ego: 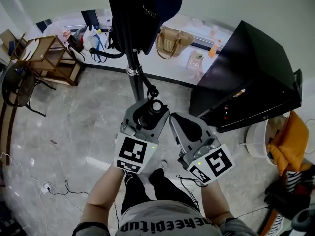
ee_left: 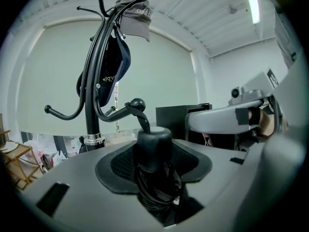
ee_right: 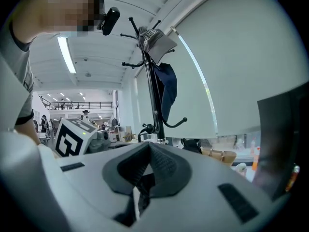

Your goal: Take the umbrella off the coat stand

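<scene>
A: Grey marble floor (ego: 83,122), white wall (ego: 221,4) behind. Any containers?
B: 1 straw bag (ego: 172,42) by the wall; its contents can't be made out.
A: The umbrella (ee_left: 155,182)?
B: Black, folded, round-capped handle (ee_left: 154,143) up. The left gripper (ego: 149,110) has its 2 jaws wide and clamped on it, just beside the stand (ego: 134,77). The strap (ee_left: 143,121) reaches a ball-tipped hook (ee_left: 135,103).
A: Right gripper (ego: 174,118)?
B: Jaws together, empty.
A: Room?
B: A cabinet (ego: 246,77) is close on the right, with bare floor left of the stand.

Folded black umbrella (ee_left: 153,146) beside black coat stand (ee_left: 91,105)
</scene>
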### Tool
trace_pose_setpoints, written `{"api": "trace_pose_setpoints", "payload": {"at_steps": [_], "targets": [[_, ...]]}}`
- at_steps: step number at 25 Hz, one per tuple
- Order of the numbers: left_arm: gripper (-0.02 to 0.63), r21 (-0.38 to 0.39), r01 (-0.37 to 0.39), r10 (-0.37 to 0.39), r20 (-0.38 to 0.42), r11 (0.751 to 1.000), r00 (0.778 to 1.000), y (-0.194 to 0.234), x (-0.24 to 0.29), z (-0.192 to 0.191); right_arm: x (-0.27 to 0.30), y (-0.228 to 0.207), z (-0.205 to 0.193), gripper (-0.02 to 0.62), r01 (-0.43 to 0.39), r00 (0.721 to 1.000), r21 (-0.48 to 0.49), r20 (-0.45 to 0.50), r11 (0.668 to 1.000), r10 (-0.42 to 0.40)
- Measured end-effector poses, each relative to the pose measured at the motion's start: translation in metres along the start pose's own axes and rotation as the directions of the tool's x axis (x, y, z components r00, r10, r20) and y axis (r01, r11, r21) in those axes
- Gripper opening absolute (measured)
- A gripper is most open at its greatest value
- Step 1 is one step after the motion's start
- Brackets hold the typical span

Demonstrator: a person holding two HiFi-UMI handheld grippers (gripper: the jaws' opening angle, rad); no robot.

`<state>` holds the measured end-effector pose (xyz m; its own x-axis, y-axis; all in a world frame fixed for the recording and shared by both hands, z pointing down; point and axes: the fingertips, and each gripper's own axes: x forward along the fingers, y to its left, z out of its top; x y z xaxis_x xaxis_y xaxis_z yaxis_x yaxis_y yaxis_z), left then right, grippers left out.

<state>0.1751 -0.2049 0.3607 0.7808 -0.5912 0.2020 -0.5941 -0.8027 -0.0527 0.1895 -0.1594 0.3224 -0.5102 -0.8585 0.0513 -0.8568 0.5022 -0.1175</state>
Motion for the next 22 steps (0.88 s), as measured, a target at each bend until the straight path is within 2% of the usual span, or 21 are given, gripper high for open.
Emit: {"api": "trace_pose_setpoints", "payload": {"at_steps": [9,22], "targets": [[0.213,0.013,0.049,-0.049,0.028,0.999,0.998,-0.006,-0.006,0.016,-0.010,0.004,0.004,0.011,0.058,0.998,0.002,0.012,0.998,-0.058],[0.213,0.021,0.108,-0.108,0.025,0.994,0.994,-0.022,0.001,0.022,-0.022,0.000,0.009,0.011,0.101,0.995,-0.006,0.018,0.995,-0.101]]}}
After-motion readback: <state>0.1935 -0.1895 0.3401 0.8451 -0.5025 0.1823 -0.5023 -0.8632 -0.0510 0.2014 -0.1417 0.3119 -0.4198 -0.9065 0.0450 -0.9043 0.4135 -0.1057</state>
